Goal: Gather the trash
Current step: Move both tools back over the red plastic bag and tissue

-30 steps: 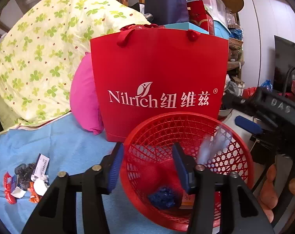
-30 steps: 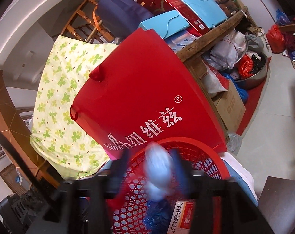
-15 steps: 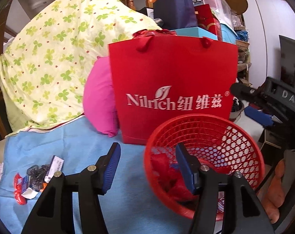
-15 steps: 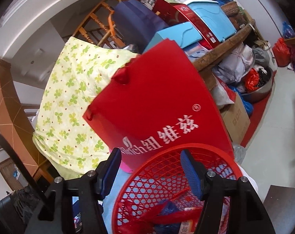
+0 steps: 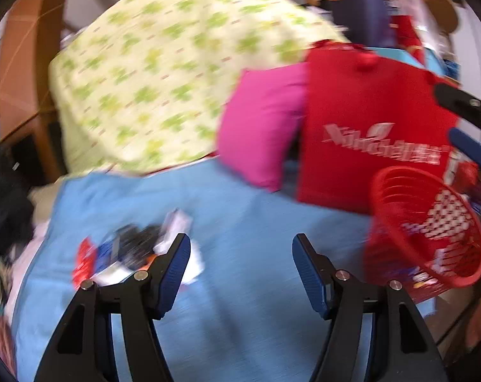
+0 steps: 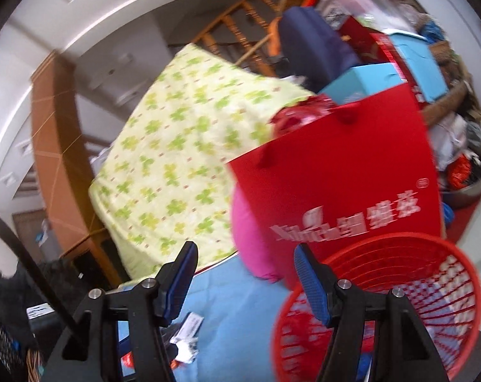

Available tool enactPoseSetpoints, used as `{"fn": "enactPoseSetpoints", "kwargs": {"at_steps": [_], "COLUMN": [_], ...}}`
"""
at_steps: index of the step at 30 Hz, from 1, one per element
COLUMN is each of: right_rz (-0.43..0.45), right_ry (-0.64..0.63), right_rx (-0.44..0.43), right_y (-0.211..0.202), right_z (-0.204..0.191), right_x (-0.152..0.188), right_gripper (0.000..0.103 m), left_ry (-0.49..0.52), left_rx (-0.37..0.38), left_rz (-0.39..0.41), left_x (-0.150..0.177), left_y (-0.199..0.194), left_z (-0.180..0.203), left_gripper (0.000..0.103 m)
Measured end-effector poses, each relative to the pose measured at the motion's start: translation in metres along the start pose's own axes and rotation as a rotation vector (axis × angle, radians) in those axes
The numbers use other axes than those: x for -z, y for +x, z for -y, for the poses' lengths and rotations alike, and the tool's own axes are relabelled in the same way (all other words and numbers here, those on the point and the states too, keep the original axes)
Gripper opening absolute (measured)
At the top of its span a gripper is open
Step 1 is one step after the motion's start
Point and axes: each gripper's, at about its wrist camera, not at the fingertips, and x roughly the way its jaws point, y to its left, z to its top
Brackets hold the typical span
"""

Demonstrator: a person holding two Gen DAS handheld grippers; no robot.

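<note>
- Left wrist view: the left claw (image 5: 241, 267) has its 2 blue-padded jaws apart and opening, with nothing between them, only the blue cloth (image 5: 246, 222) behind the gap.
- The red basket (image 5: 431, 222), taken here as the landmark, sits at the right end of that cloth, tipped so its mouth faces the camera; bits of trash lie inside it, too blurred to name.
- The pile of wrappers (image 5: 132, 251) lies on the cloth well to the left of the basket, just behind the claw's left finger, which hides part of it. Red, blue, black and white pieces show; the blur hides more.
- The red paper bag (image 5: 367, 133) with white lettering stands right behind the basket, and a pink cushion (image 5: 262, 127) leans to the left of the bag.
- A green-leaf quilt (image 5: 164, 79) is heaped up and to the left of the basket, behind the cushion.
- Part of the other claw reaches in above the basket at the right edge.
- Right wrist view: the right claw (image 6: 243, 273) also has its jaws apart and empty.
- The red basket (image 6: 399, 302) is at lower right, partly behind the claw's right finger, with the red paper bag (image 6: 351, 184) directly behind it.
- The wrappers (image 6: 186, 334) lie on the blue cloth (image 6: 240, 312) left of the basket, low between the 2 fingers and partly behind the left one.
- The quilt (image 6: 183, 159) rises up and left of the basket.
</note>
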Motion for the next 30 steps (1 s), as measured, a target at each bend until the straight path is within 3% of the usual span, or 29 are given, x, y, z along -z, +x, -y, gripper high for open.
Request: {"fn": "enactPoseSetpoints", "kwargs": {"at_steps": [11,20,23,30], "right_rz": [-0.249,-0.503,-0.563,-0.681], "right_ry": [-0.060,-0.003,-0.002,0.101], "right_rx": [-0.113,-0.132,-0.119,-0.107], "right_y": [0.058,0.129,0.153,0.214], "right_z": [-0.073,-0.091,-0.090,-0.077], "right_x": [0.063,0.111,0.126,0.159], "right_gripper": [0.067,0.067,0.067,0.067], "left_ry": [-0.208,-0.351,-0.382,-0.384], "left_rx": [-0.292,-0.398,-0.382,-0.268], "left_rz": [-0.057,-0.180,-0.210,-0.248], "left_x": [0.033,0.064,0.070,0.073], "left_y": [0.003,0.029,0.044,0.084], "left_z": [-0.155,-0.248,-0.264,-0.267], "left_gripper": [0.067,0.067,0.067,0.067]}}
